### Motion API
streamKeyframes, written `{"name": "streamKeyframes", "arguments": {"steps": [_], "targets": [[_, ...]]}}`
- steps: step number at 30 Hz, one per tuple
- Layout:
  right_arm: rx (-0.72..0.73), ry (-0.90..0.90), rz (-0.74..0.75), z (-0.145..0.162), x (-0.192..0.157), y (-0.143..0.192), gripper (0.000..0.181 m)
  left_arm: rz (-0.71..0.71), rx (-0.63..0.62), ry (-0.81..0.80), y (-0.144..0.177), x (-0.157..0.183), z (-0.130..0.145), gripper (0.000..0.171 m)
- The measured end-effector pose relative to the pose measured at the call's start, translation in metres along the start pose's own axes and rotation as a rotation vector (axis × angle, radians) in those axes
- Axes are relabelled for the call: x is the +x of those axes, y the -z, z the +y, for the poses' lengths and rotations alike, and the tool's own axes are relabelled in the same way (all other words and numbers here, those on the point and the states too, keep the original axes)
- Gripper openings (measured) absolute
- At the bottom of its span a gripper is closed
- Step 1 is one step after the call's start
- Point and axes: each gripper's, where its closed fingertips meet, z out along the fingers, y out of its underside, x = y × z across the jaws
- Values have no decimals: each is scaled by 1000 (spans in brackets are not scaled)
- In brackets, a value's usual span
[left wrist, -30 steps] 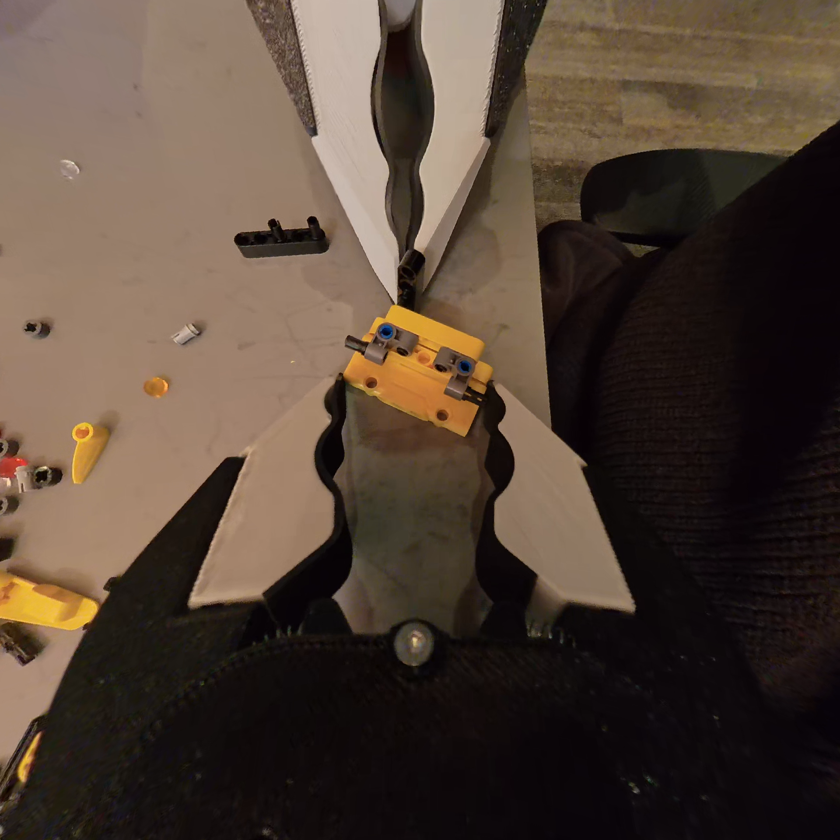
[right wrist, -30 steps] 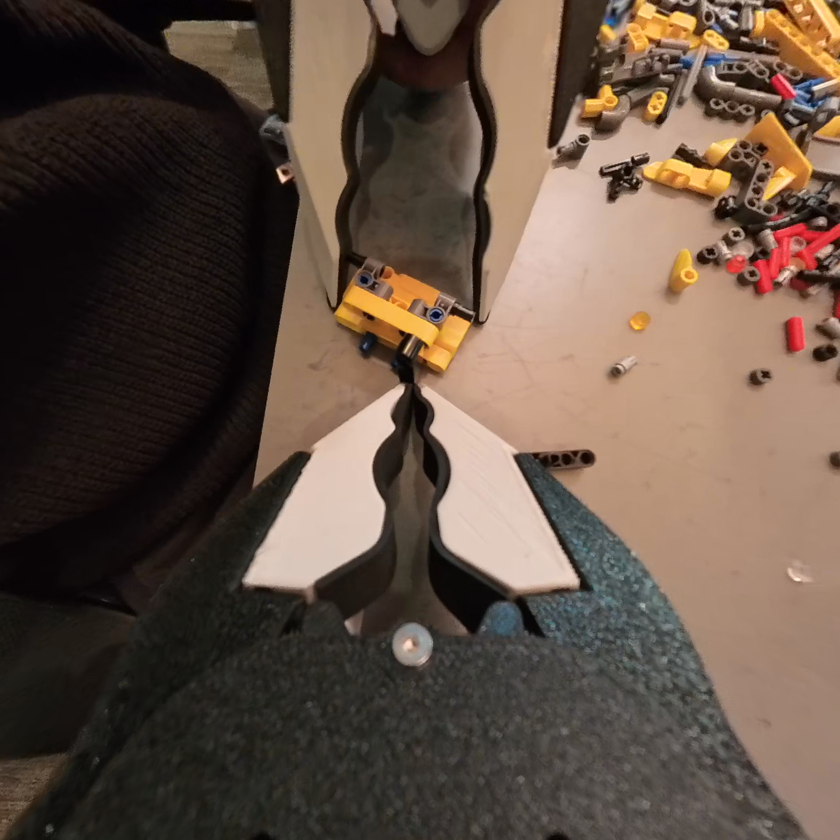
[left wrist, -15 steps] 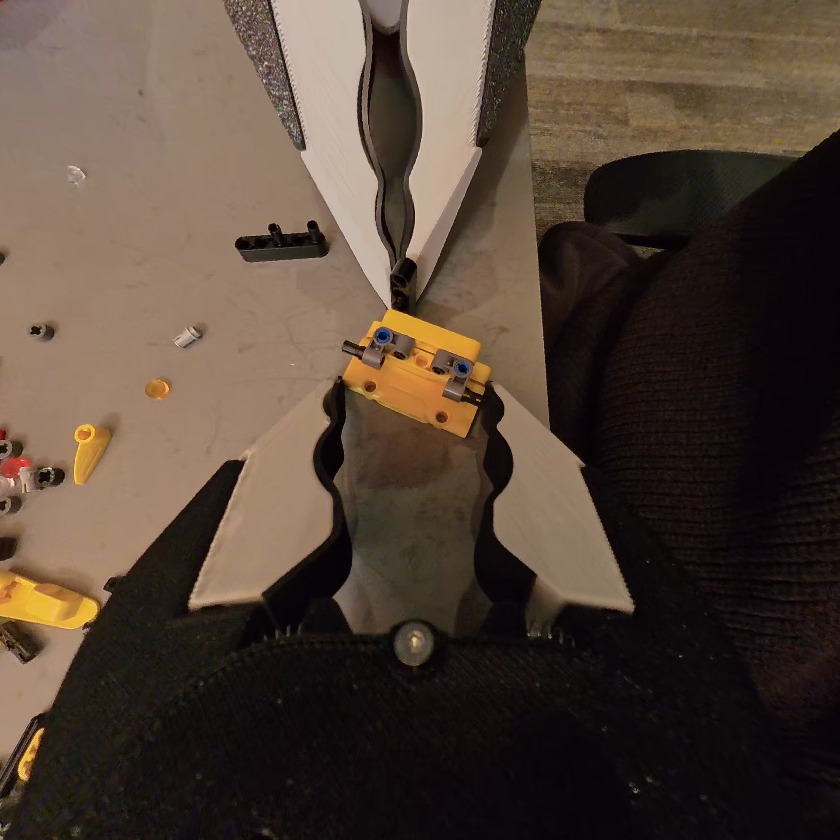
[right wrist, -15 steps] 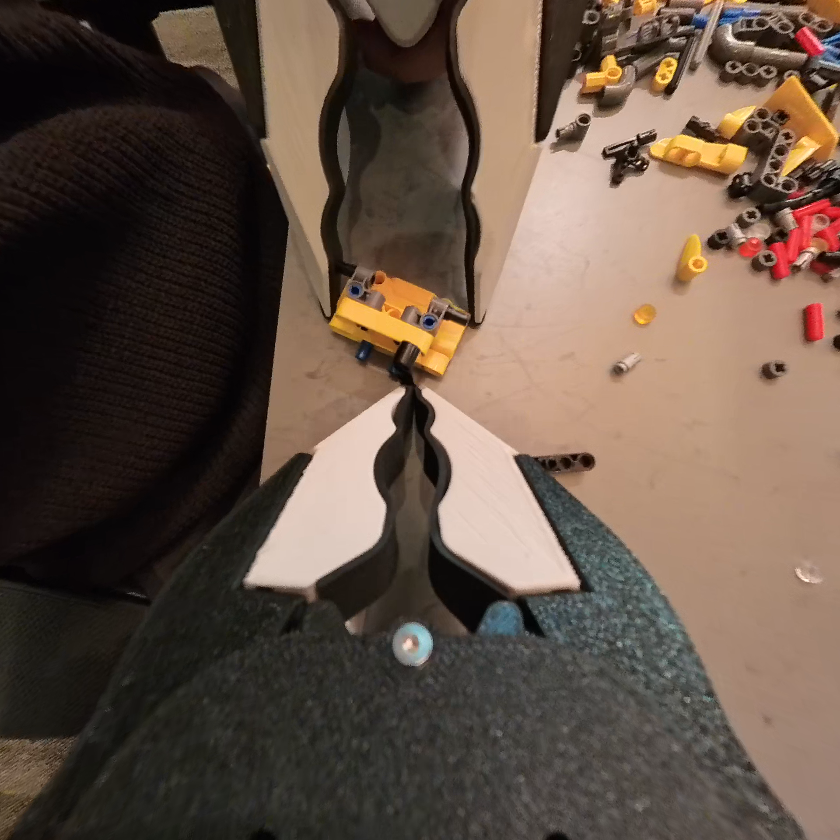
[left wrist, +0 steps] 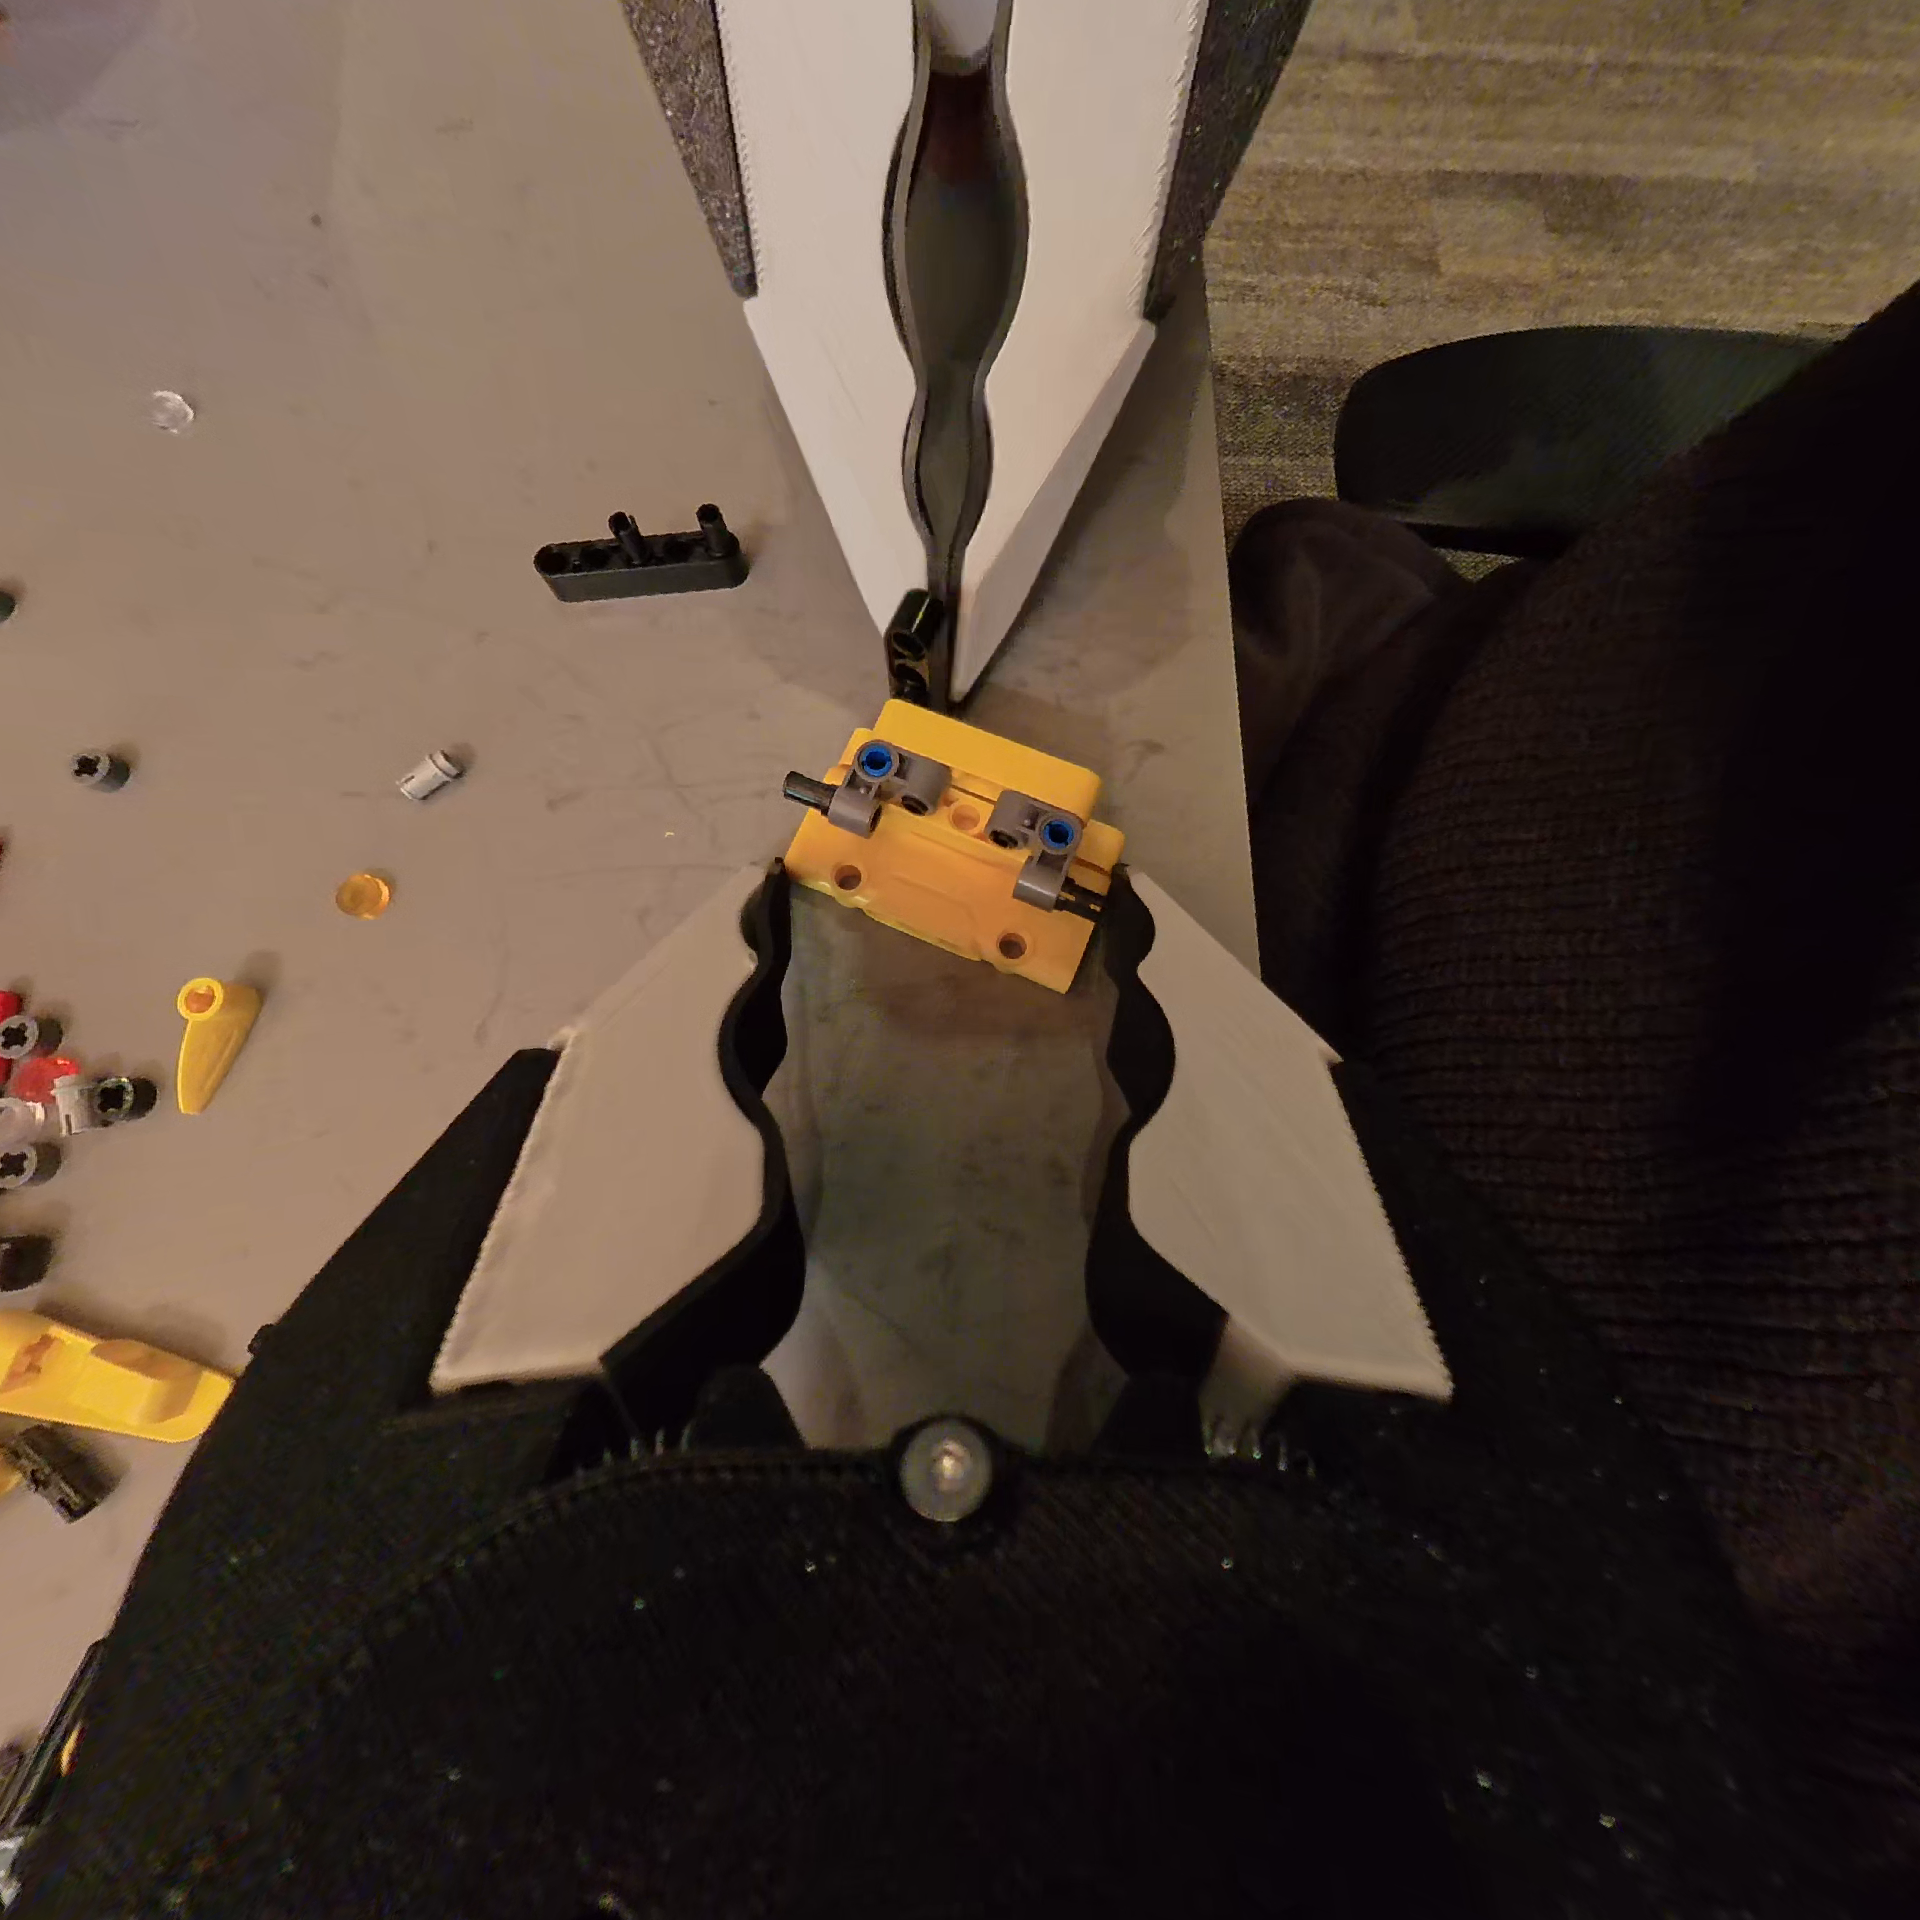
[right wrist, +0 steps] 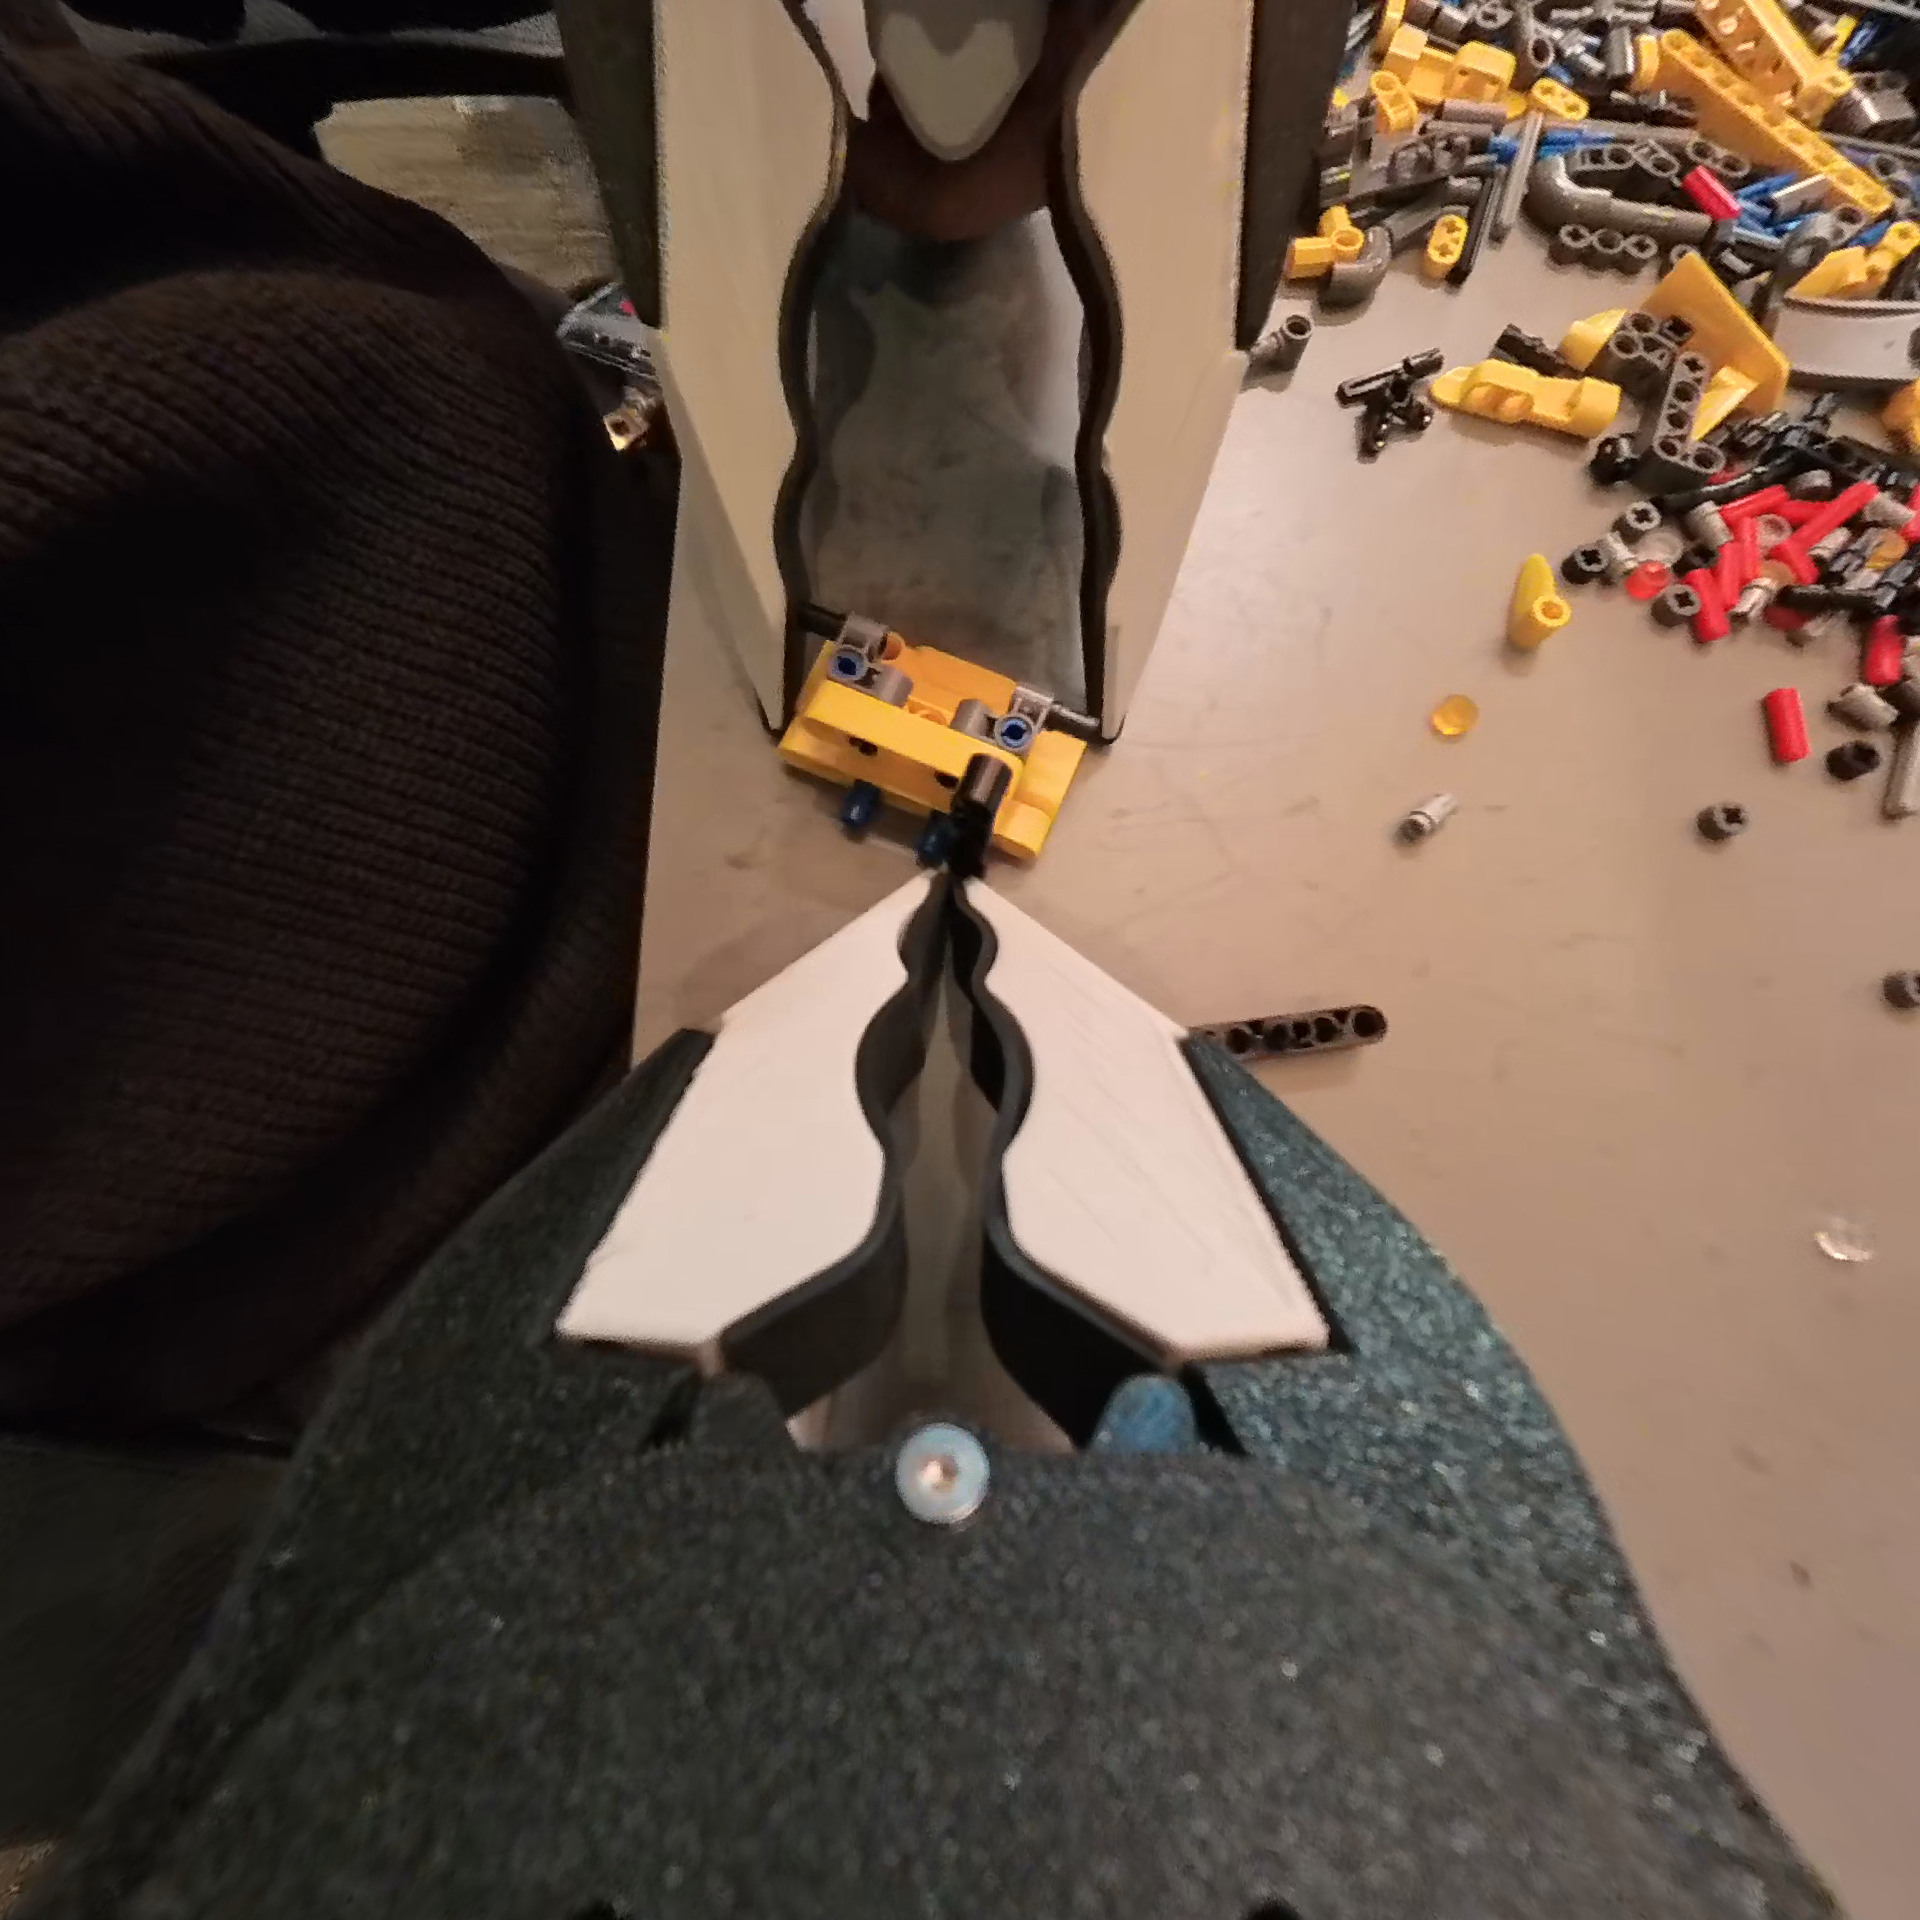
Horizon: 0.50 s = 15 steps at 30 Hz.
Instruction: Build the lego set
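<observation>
My left gripper (left wrist: 948, 878) is shut on a yellow block (left wrist: 951, 857) that carries two grey connectors with blue pins, and holds it at its fingertips just over the table. My right gripper (left wrist: 940, 665) comes in from the far side, shut on a small black connector (left wrist: 914, 644) whose end is at the block's far edge. In the right wrist view my right gripper (right wrist: 948, 883) pinches the black connector (right wrist: 977, 800) against the yellow block (right wrist: 930, 738). The left gripper (right wrist: 940, 722) holds that block from behind.
A black beam with two pins (left wrist: 639, 561) lies left of the grippers. Small loose parts are scattered at the left (left wrist: 213, 1039). A big pile of yellow, red and grey parts (right wrist: 1662, 312) sits at the far right. The table edge (left wrist: 1231, 727) and a person's dark clothing (left wrist: 1610, 935) are close by. Only a small space, under 4 cm, lies between the two pairs of fingers.
The right gripper has shifted slightly, moving the black connector a little closer to the yellow block. The left gripper keeps its hold on the block.
</observation>
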Motion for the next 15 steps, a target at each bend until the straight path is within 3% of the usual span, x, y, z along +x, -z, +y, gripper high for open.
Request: {"name": "streamKeyframes", "arguments": {"steps": [15], "targets": [[-8,-71,-83,-7,0,0,0,0,2,8,0,0,0,60]]}}
